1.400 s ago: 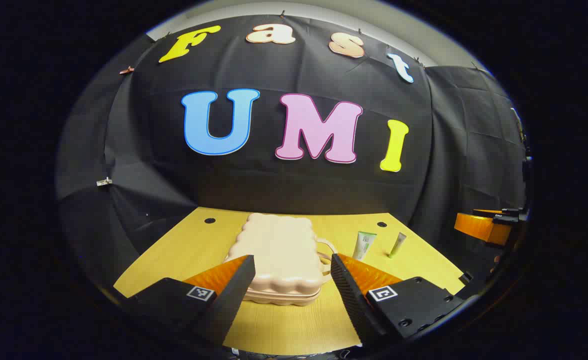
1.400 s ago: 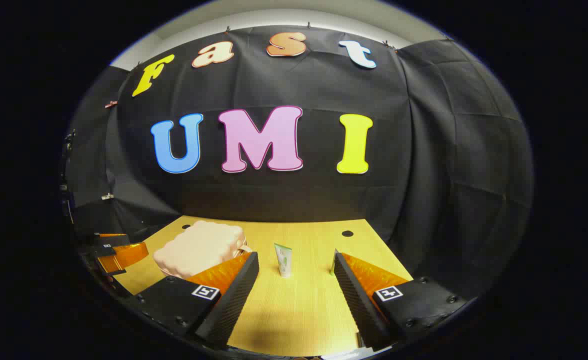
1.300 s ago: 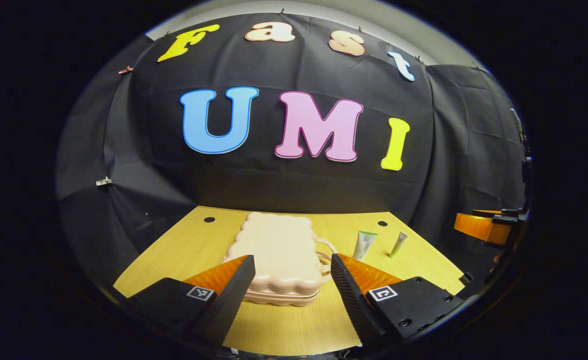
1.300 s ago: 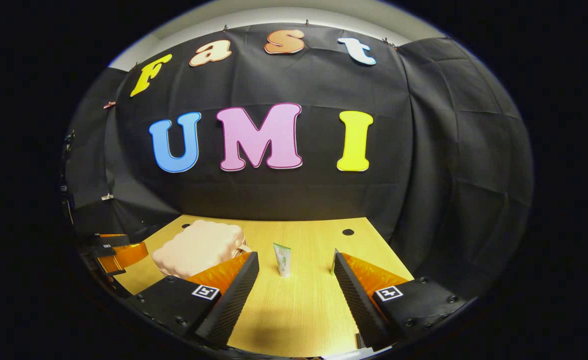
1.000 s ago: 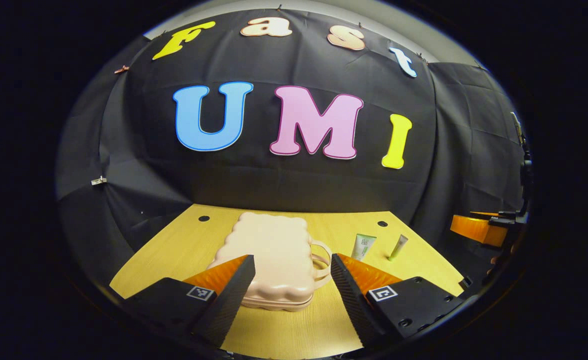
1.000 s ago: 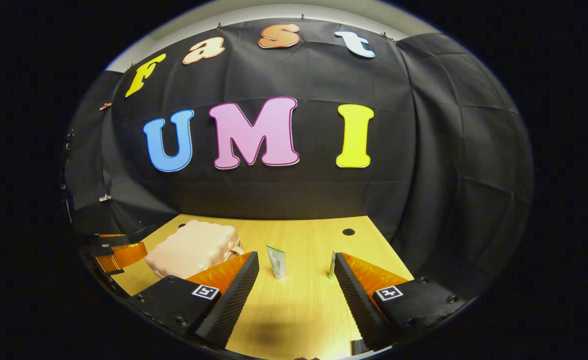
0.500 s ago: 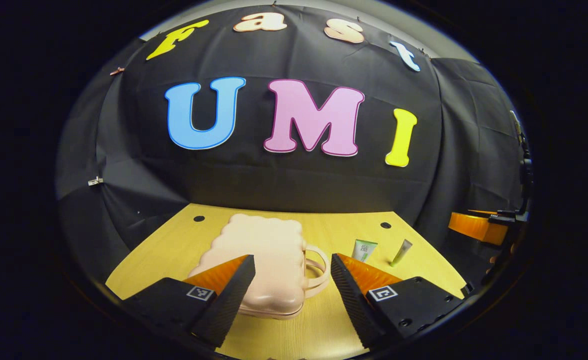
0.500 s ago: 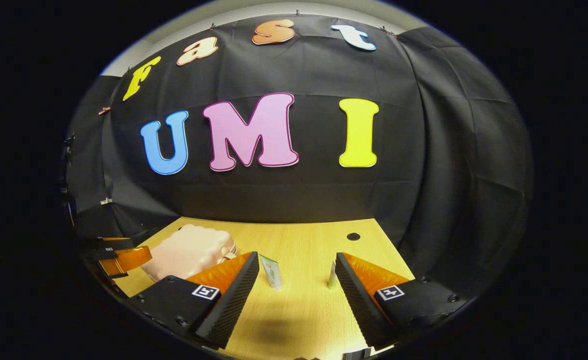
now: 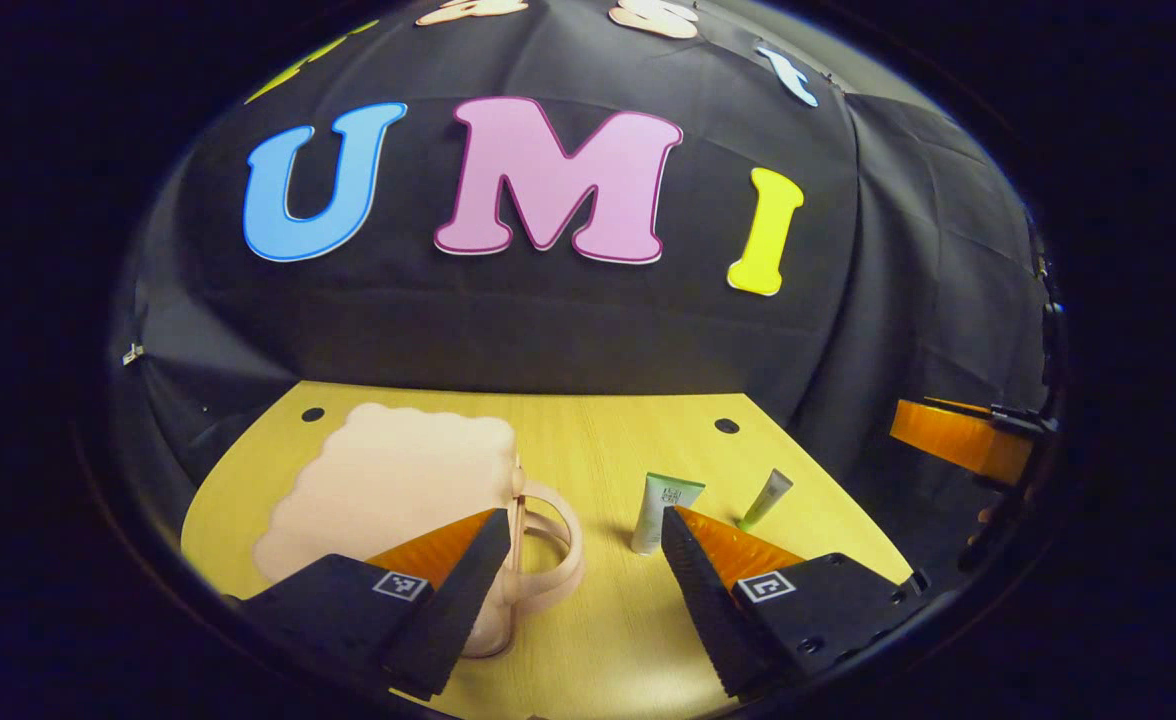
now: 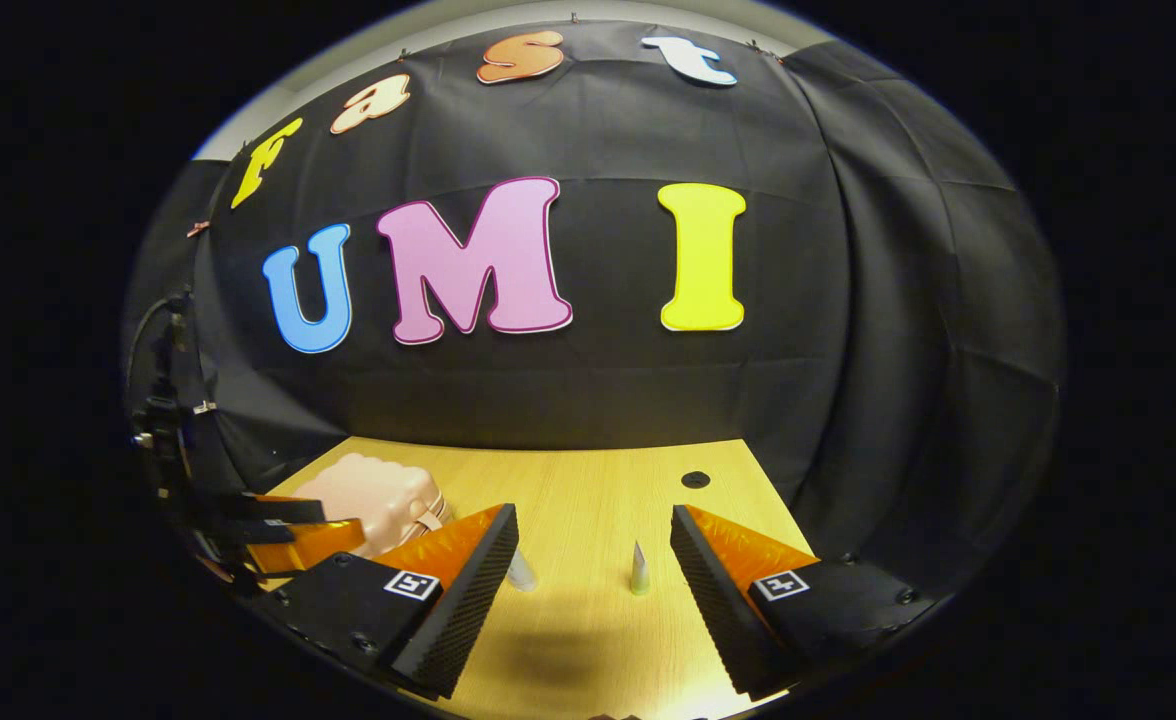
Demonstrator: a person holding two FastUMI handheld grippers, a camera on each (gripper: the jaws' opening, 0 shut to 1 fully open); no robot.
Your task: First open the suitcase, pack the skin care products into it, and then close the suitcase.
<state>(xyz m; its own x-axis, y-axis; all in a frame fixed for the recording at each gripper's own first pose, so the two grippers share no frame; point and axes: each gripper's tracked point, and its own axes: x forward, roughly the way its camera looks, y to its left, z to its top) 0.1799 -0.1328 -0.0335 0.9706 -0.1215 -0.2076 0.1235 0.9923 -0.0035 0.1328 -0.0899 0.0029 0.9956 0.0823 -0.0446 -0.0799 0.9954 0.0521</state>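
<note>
1. Wooden table (image 9: 588, 440) runs back to the black cloth wall (image 9: 548, 330), with bare board between the left gripper's (image 9: 585, 527) spread, released fingers at the bottom of the left gripper view.
2. Pink suitcase (image 9: 398, 480) lies closed at lower left there, its handle (image 9: 548, 550) just beside the left finger.
3. Green tube (image 9: 663, 505) stands at lower centre-right, a thinner tube (image 9: 766, 498) leaning near it.
4. In the right gripper view, the right gripper (image 10: 593, 527) is released over bare table at bottom centre, the thin tube's tip between its fingers.

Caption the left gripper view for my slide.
Open hand-held gripper nears closed suitcase; two tubes stand nearby.
</note>
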